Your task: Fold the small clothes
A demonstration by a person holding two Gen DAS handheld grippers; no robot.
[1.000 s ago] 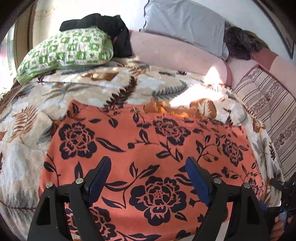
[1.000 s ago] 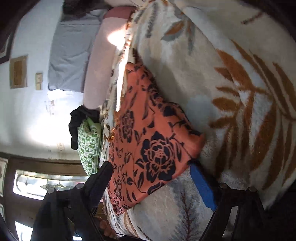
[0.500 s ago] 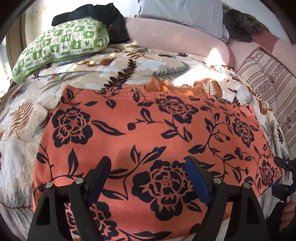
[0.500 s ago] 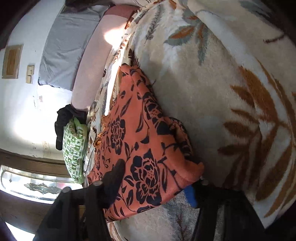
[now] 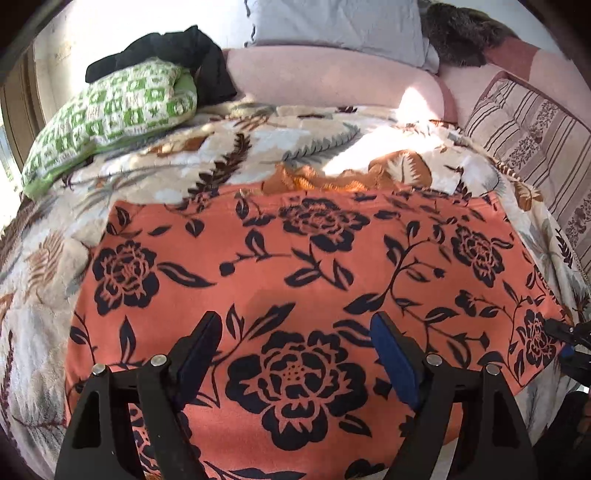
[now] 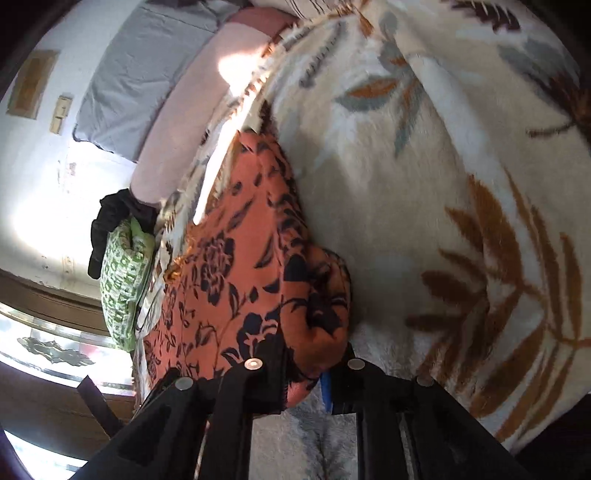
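An orange garment with black flowers [image 5: 295, 266] lies spread flat on a leaf-patterned blanket [image 5: 258, 147] on a bed. My left gripper [image 5: 295, 321] hovers open over its near edge, a large black flower showing between the blue pads. In the right wrist view, my right gripper [image 6: 306, 369] is closing its jaws on the near right corner of the garment [image 6: 240, 280]. The cloth bunches up between the fingers. That gripper [image 5: 569, 339] also shows at the garment's right corner in the left wrist view.
A green-and-white pillow [image 5: 110, 110] with black clothing [image 5: 177, 48] on it lies at the far left. A grey pillow [image 5: 332, 26] leans over a pink bolster [image 5: 314, 77], and a striped pillow [image 5: 535, 136] sits far right. A window [image 6: 55, 350] lies left.
My right jaws have come together on the garment's corner, which now bunches between them. The left gripper has shifted a little over the garment and stays open.
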